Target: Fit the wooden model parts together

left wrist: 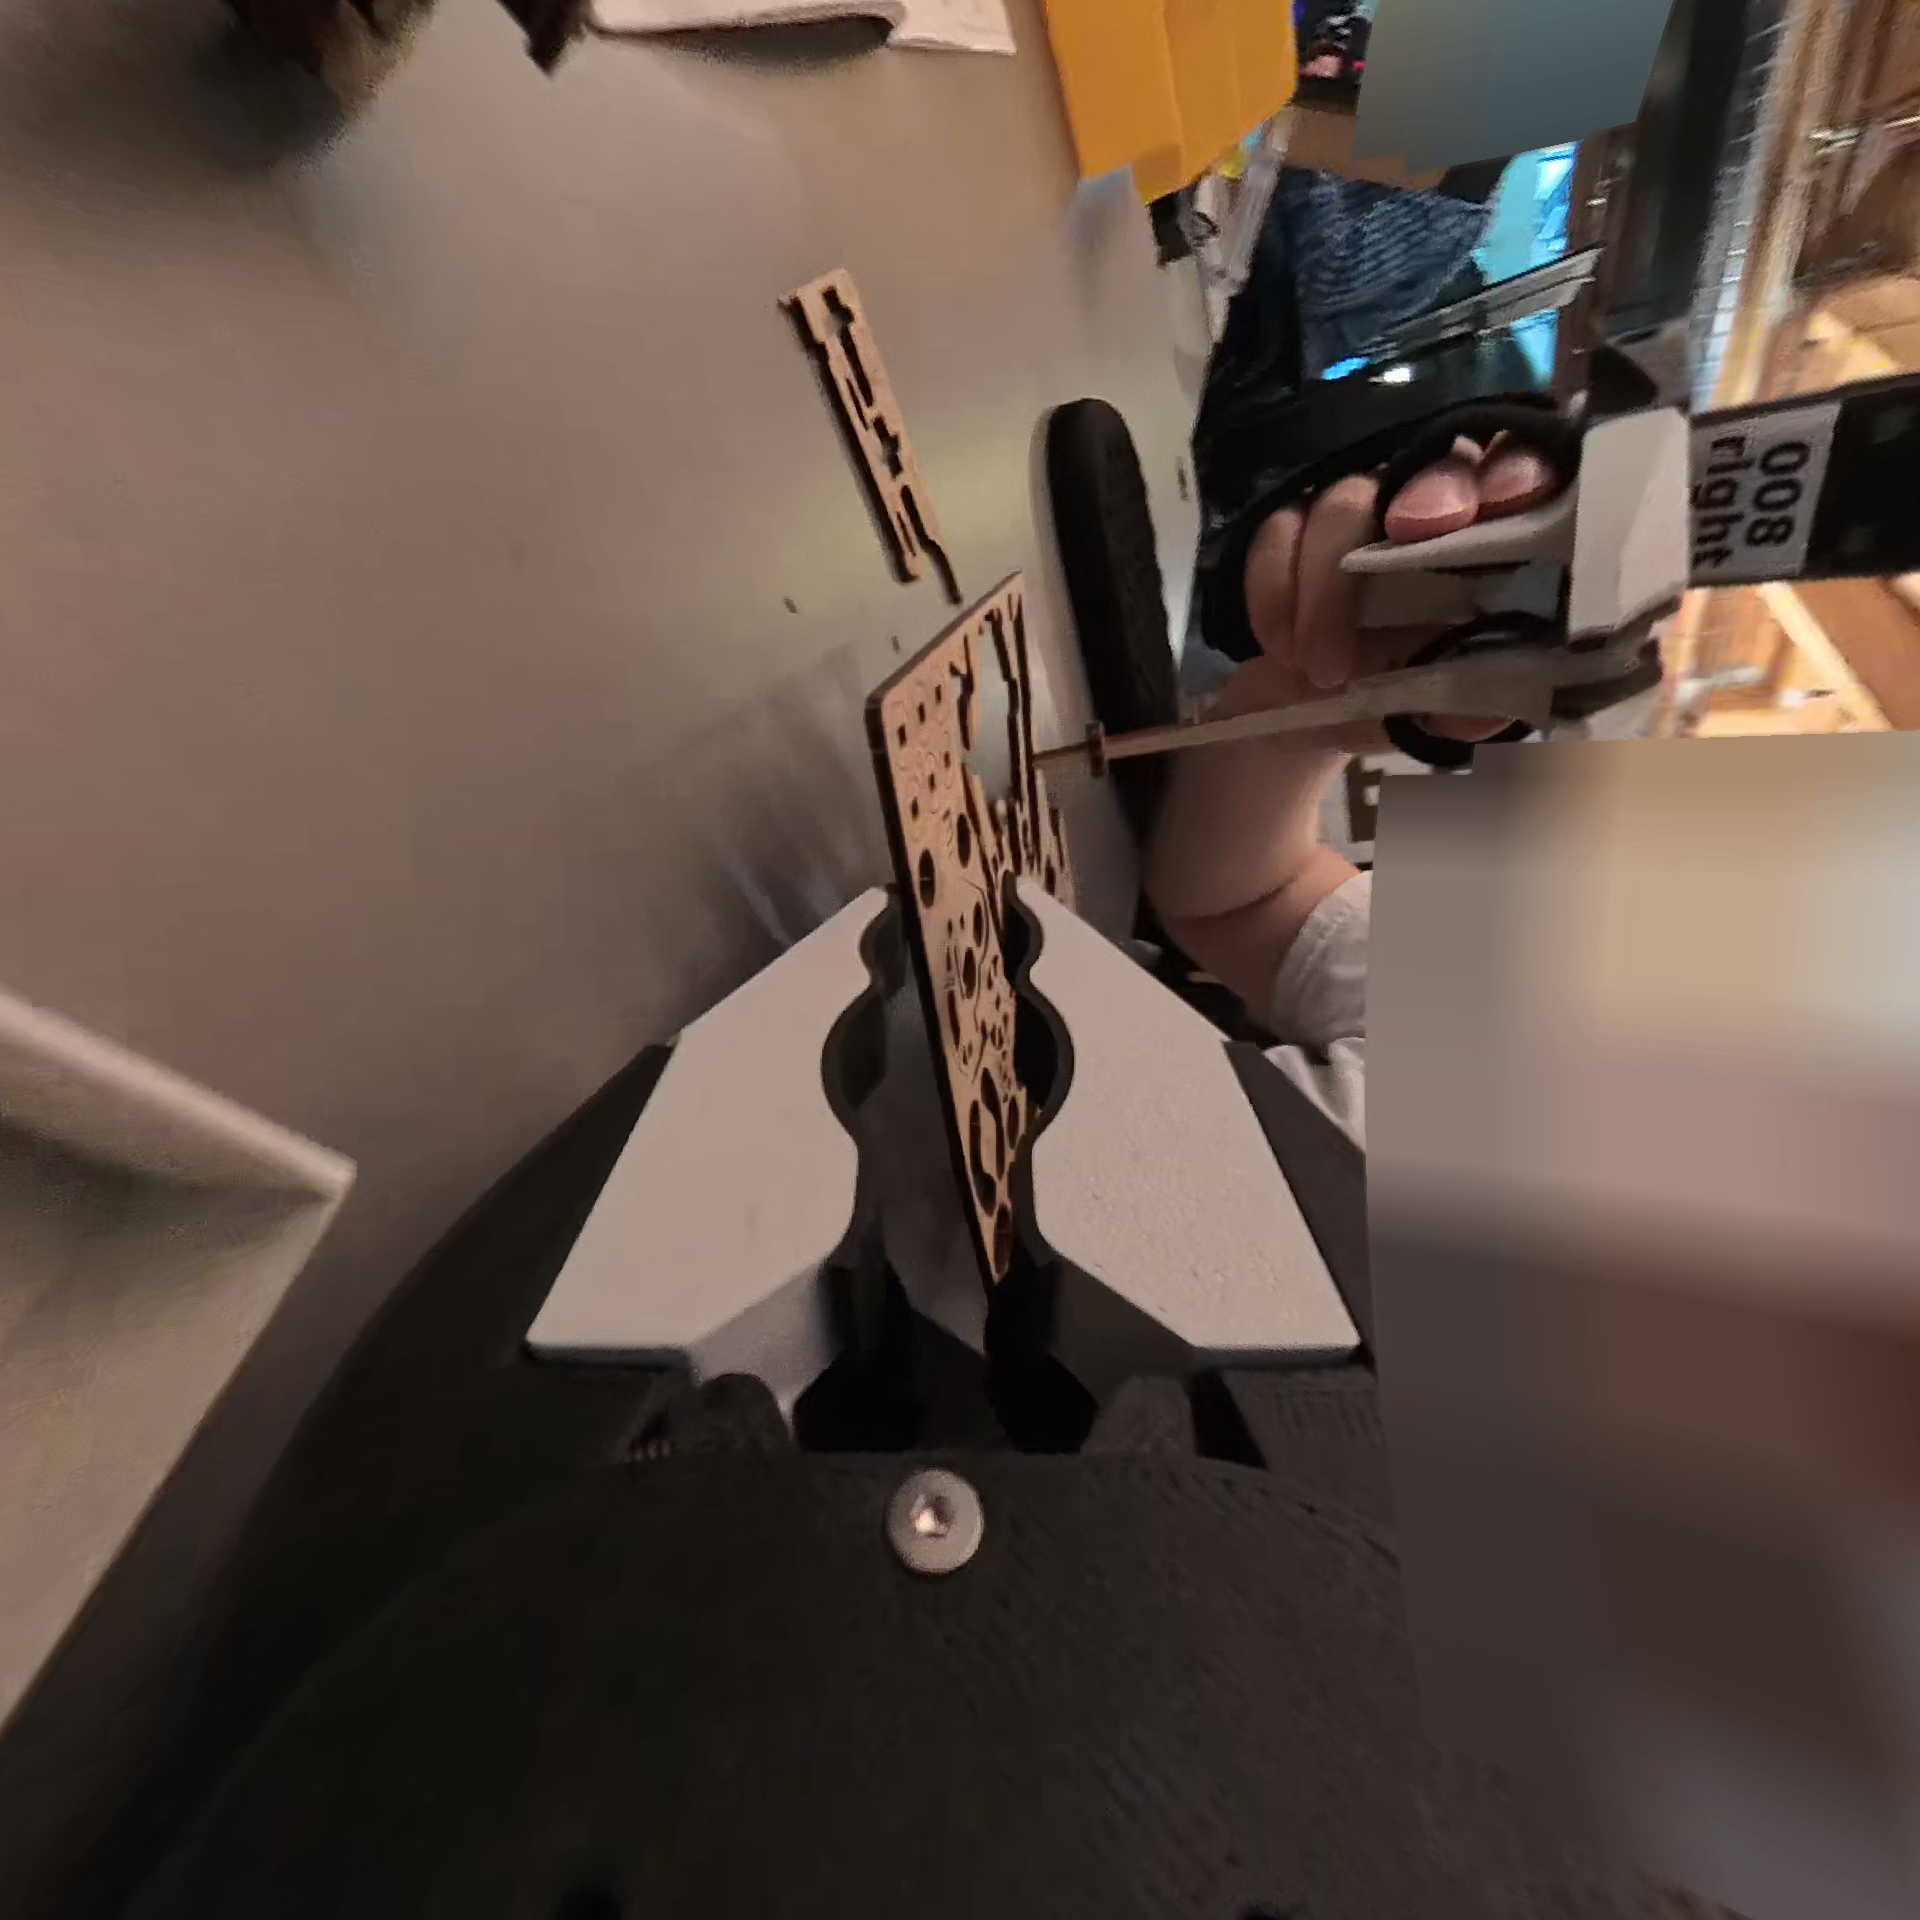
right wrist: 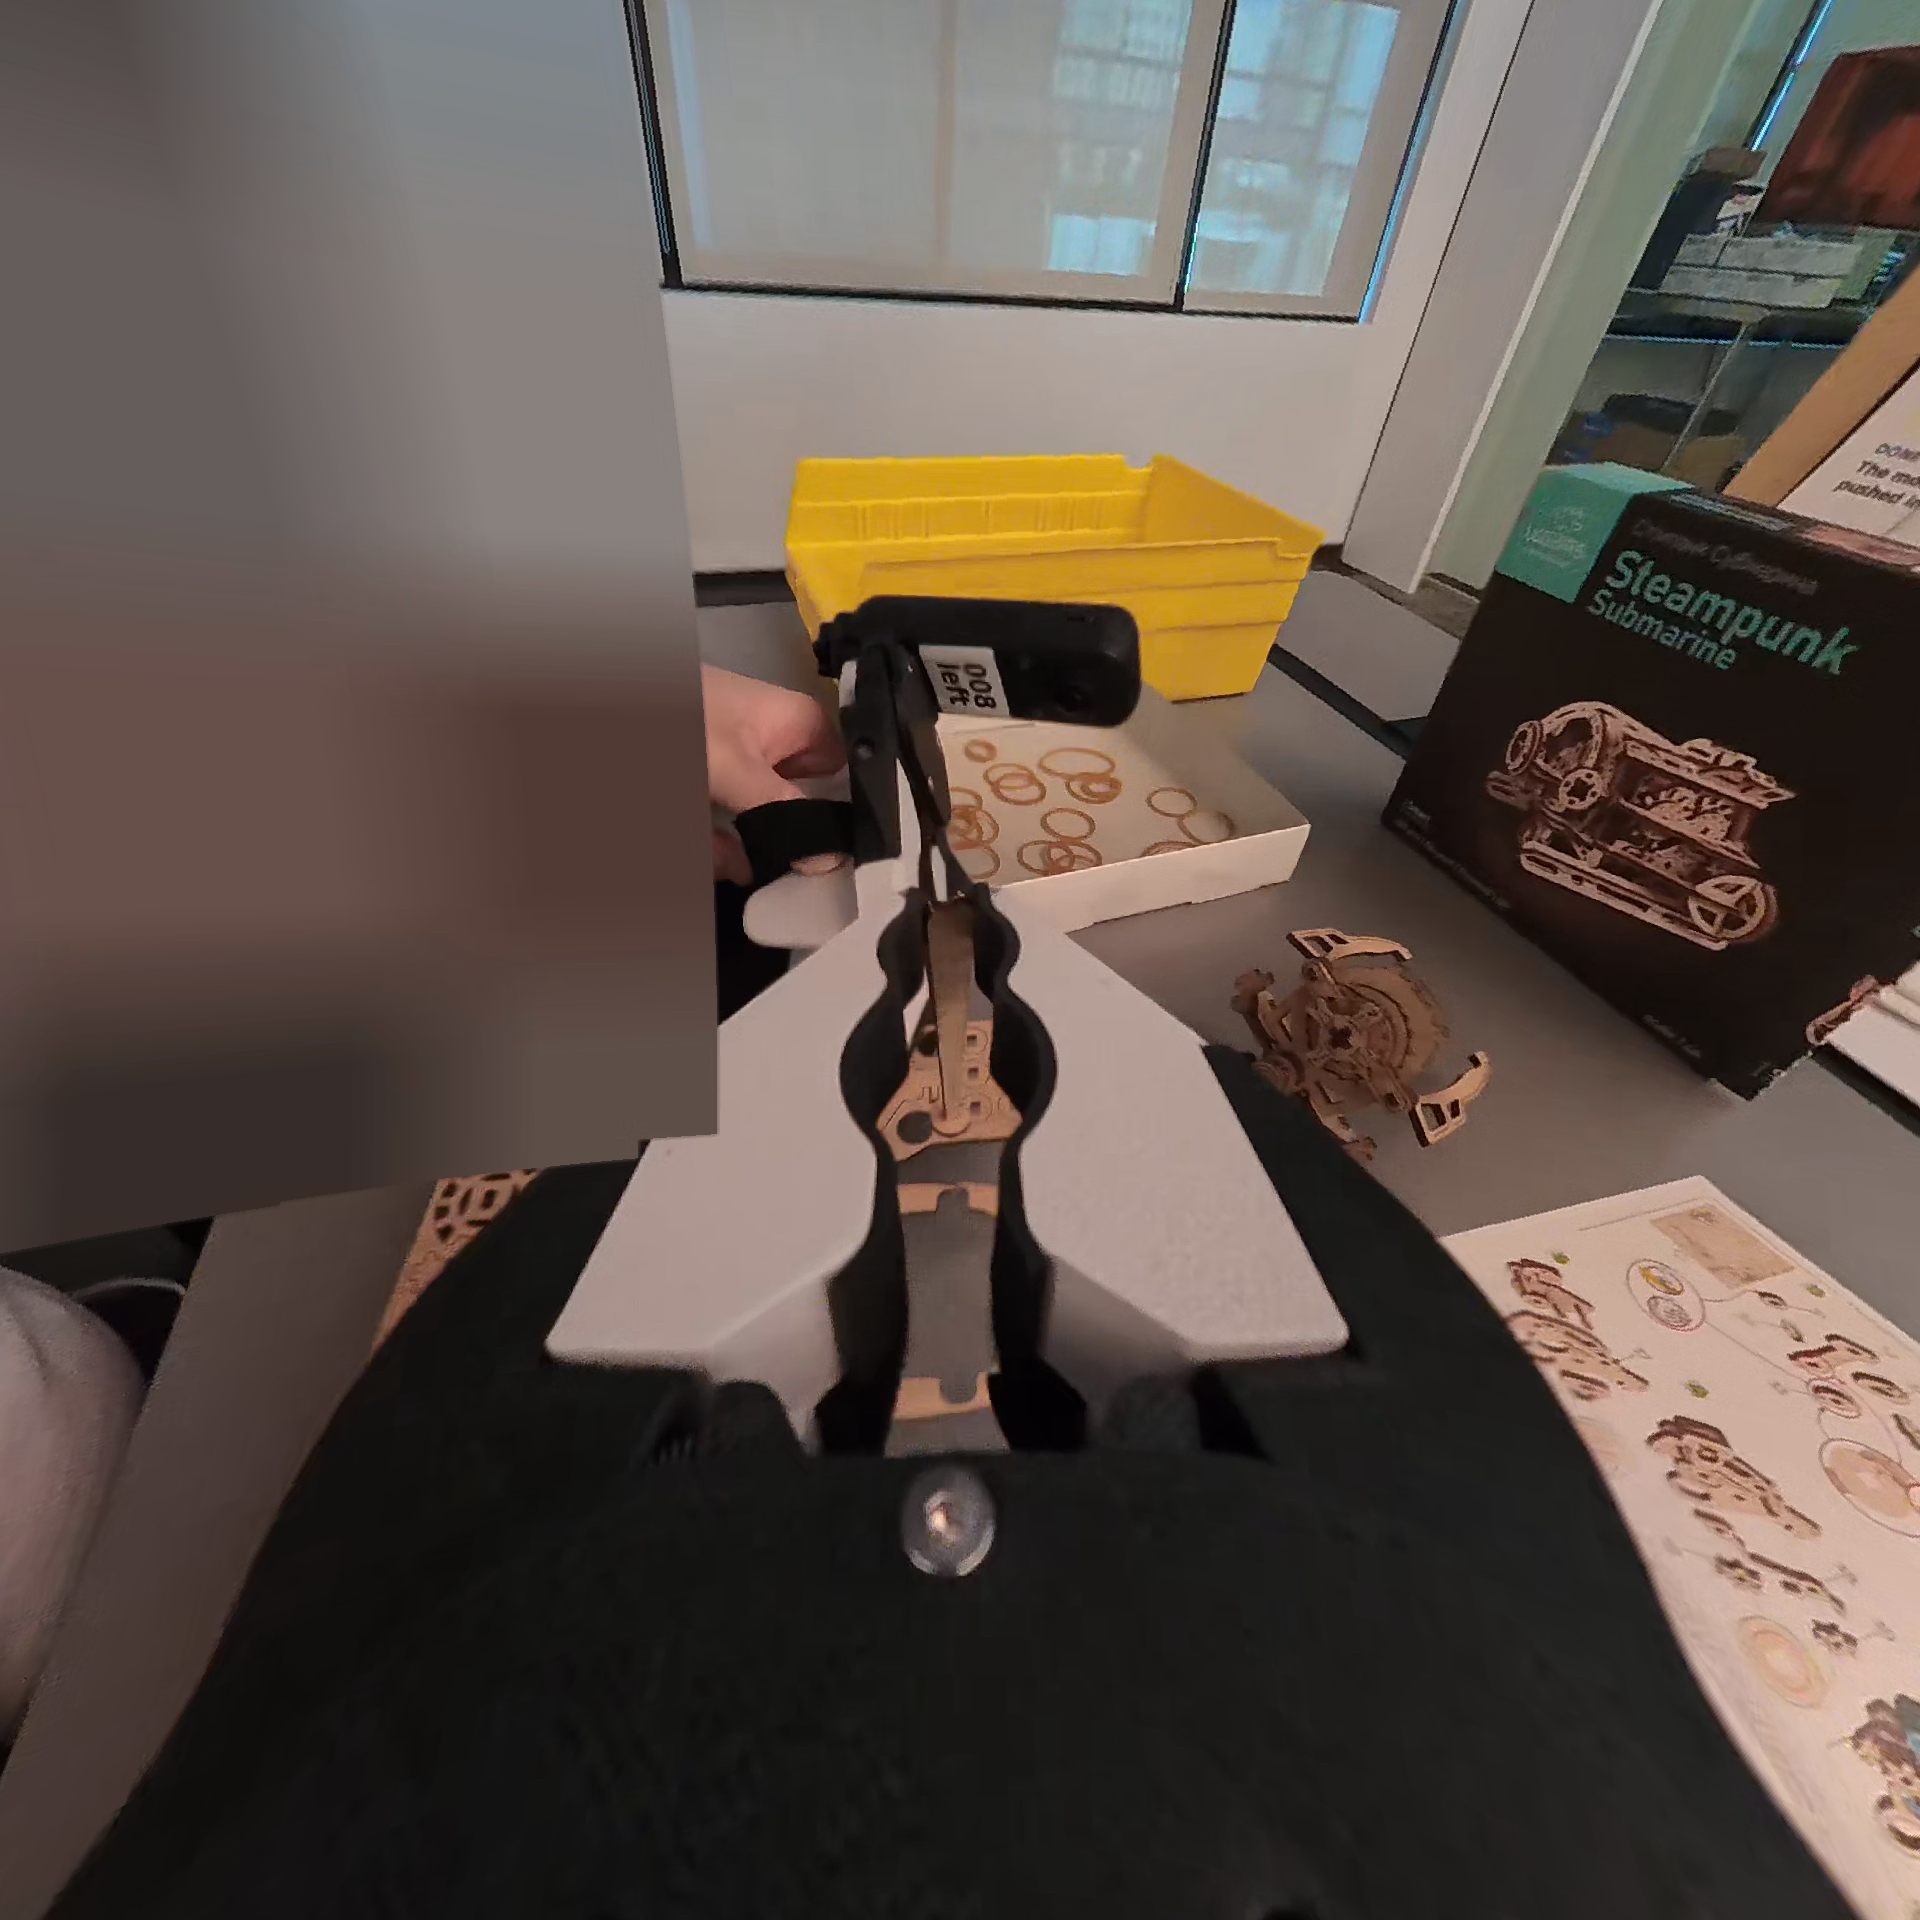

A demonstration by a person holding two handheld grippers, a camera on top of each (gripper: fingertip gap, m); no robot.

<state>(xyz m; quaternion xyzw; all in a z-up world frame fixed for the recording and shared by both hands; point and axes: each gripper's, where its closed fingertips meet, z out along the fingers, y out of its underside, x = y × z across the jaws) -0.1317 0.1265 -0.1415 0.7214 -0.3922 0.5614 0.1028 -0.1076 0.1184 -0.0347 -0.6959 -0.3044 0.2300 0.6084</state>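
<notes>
My left gripper [left wrist: 956,909] is shut on a flat wooden panel [left wrist: 951,800] with many cut-outs and holds it on edge above the table. My right gripper [right wrist: 948,920] is shut on a thin wooden stick [right wrist: 948,997]. In the left wrist view the right gripper [left wrist: 1455,623] comes in from the right, and the stick [left wrist: 1247,727] carries a small wooden ring [left wrist: 1091,744]. The stick's tip meets the panel's edge. In the right wrist view the stick's end sits at a round hole in the panel [right wrist: 914,1117]. The left gripper [right wrist: 914,790] shows just beyond.
A loose wooden strip [left wrist: 868,426] lies on the grey table. A white tray [right wrist: 1195,873] of wooden rings, a yellow bin [right wrist: 1039,561], a partly built wooden model [right wrist: 1351,1029], a dark product box [right wrist: 1662,790] and an instruction sheet [right wrist: 1714,1455] are at the right.
</notes>
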